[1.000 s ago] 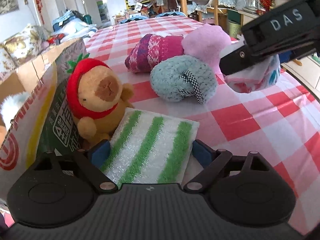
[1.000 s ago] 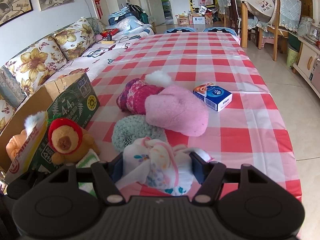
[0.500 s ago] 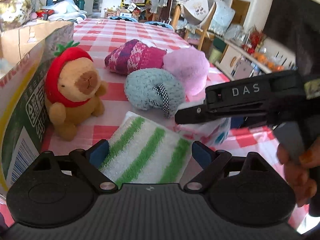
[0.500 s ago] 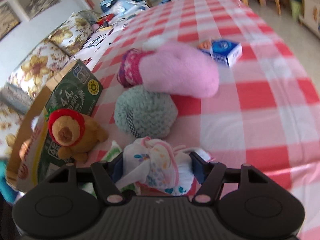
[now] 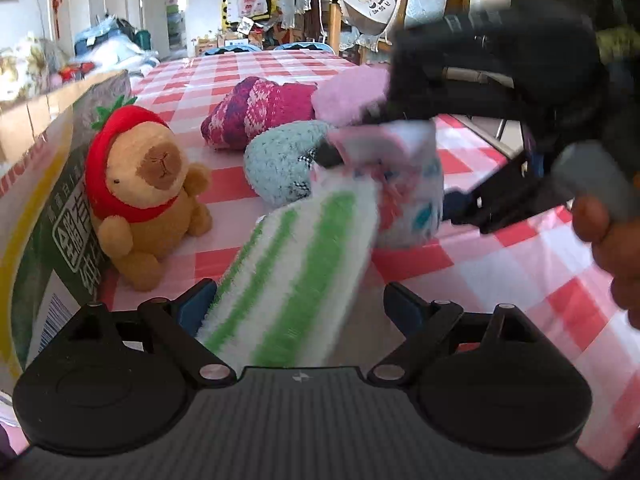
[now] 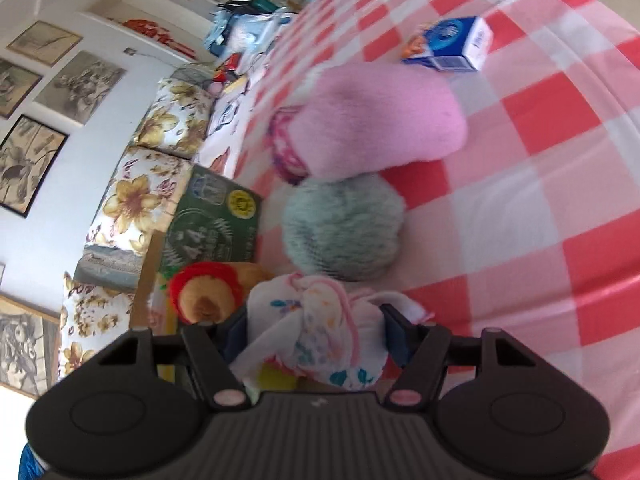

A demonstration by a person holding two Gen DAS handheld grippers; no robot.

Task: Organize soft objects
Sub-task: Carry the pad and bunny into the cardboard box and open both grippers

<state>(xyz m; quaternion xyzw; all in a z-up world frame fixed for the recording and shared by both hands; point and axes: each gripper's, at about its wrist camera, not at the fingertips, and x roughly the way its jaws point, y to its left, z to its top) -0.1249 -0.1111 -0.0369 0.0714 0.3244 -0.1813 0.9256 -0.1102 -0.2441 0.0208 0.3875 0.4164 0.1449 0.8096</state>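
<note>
While my right gripper (image 6: 316, 332) is clamping the floral cloth (image 6: 320, 336) — my left gripper (image 5: 296, 304) gaping around the striped towel (image 5: 296, 264) (unpinched) — I'm risking dropping the towel.

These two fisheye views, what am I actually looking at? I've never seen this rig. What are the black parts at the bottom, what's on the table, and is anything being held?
No robot here: a person carries a hand-held gripper in each hand, each with a camera looking along its two fingers. The black shapes at the bottom are the gripper bodies.

Left view: the left hand-held gripper stands open around a green-striped cloth. I cannot tell whether the cloth touches either finger. The right one reaches in from the side.

Right view, tilted: the right hand-held gripper is shut on a floral cloth bundle.

On the checked tablecloth lie a capybara toy against a cardboard box, a teal fuzzy item, a pink fuzzy item, a magenta knitted item and a small blue box.
</note>
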